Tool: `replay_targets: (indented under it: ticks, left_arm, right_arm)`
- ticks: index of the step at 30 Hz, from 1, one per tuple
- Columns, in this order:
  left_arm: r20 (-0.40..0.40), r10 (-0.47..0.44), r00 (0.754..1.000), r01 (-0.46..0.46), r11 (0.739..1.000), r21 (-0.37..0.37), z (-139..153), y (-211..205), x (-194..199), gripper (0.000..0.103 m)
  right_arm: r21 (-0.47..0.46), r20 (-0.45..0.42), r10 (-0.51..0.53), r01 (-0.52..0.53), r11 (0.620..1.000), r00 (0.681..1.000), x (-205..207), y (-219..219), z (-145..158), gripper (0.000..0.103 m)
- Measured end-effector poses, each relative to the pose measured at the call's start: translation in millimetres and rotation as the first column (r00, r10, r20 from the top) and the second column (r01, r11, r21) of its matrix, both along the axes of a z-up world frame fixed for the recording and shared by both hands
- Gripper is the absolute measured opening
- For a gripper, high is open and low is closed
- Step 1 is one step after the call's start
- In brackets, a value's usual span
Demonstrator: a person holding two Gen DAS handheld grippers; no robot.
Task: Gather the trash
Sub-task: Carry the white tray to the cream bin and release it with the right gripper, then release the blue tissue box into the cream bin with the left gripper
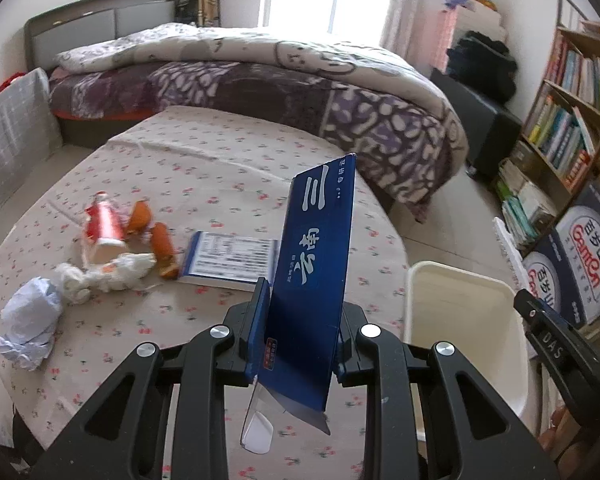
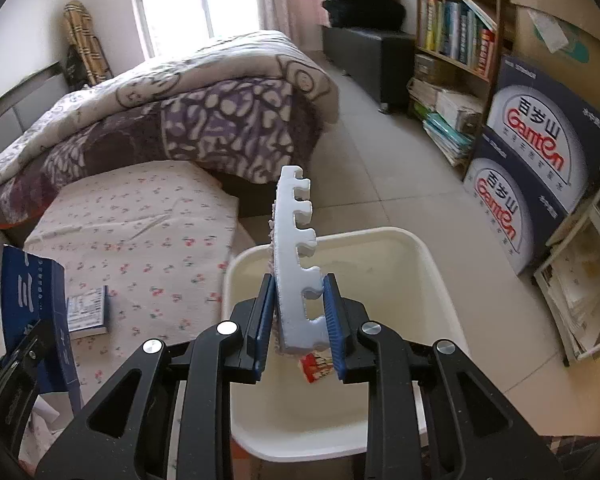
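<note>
My left gripper [image 1: 302,312] is shut on a flat blue box [image 1: 316,264] and holds it upright above the floral table [image 1: 204,168]. My right gripper [image 2: 300,308] is shut on a white notched foam strip [image 2: 298,256] and holds it over the white bin [image 2: 428,264], which has a red-and-white wrapper [image 2: 314,366] inside. The blue box also shows at the left of the right wrist view [image 2: 32,308]. On the table lie a red paper cup [image 1: 102,228], orange peels [image 1: 160,240], white tissue [image 1: 104,274], crumpled paper [image 1: 32,318] and a labelled blue packet [image 1: 228,258].
The white bin [image 1: 460,320] stands beside the table's right edge. A bed with a purple quilt [image 1: 300,88] lies beyond the table. A bookshelf [image 2: 456,28] and stacked printed cartons [image 2: 536,160] stand at the right on the tiled floor [image 2: 384,160].
</note>
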State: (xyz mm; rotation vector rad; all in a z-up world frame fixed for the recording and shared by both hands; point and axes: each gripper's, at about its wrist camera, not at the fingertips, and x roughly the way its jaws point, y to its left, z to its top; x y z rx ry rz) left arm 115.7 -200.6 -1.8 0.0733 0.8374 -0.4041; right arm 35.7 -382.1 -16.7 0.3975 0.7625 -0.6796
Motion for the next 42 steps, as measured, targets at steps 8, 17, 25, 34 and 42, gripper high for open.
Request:
replay_targets:
  ticks: [8, 17, 25, 34, 42]
  left_arm:
    - [-0.011, -0.078, 0.997, 0.078, 0.997, 0.003, -5.4, -37.9, -13.6, 0.027]
    - [-0.034, -0.157, 0.987, 0.157, 0.988, 0.009, -12.3, -72.1, -27.4, 0.027]
    - [-0.082, -0.263, 0.961, 0.262, 0.965, -0.023, -18.5, -101.6, -44.0, 0.027]
    - [-0.174, -0.367, 0.914, 0.353, 0.930, -0.104, -26.9, -126.0, -55.1, 0.029]
    - [-0.242, -0.386, 0.890, 0.340, 0.916, -0.212, -30.7, -121.5, -47.4, 0.051]
  right_arm:
    - [0.000, -0.006, -0.094, 0.094, 0.996, 0.996, -19.8, -26.9, 0.4, 0.054]
    - [0.013, 0.017, -0.180, 0.180, 0.984, 0.984, -39.8, -51.4, 5.4, 0.080]
    - [0.043, 0.048, -0.255, 0.253, 0.967, 0.966, -54.8, -70.2, 12.6, 0.090]
    - [0.062, 0.078, -0.296, 0.292, 0.954, 0.952, -66.3, -81.6, 19.0, 0.092]
    - [0.054, 0.091, -0.297, 0.293, 0.954, 0.950, -67.0, -80.3, 22.9, 0.093]
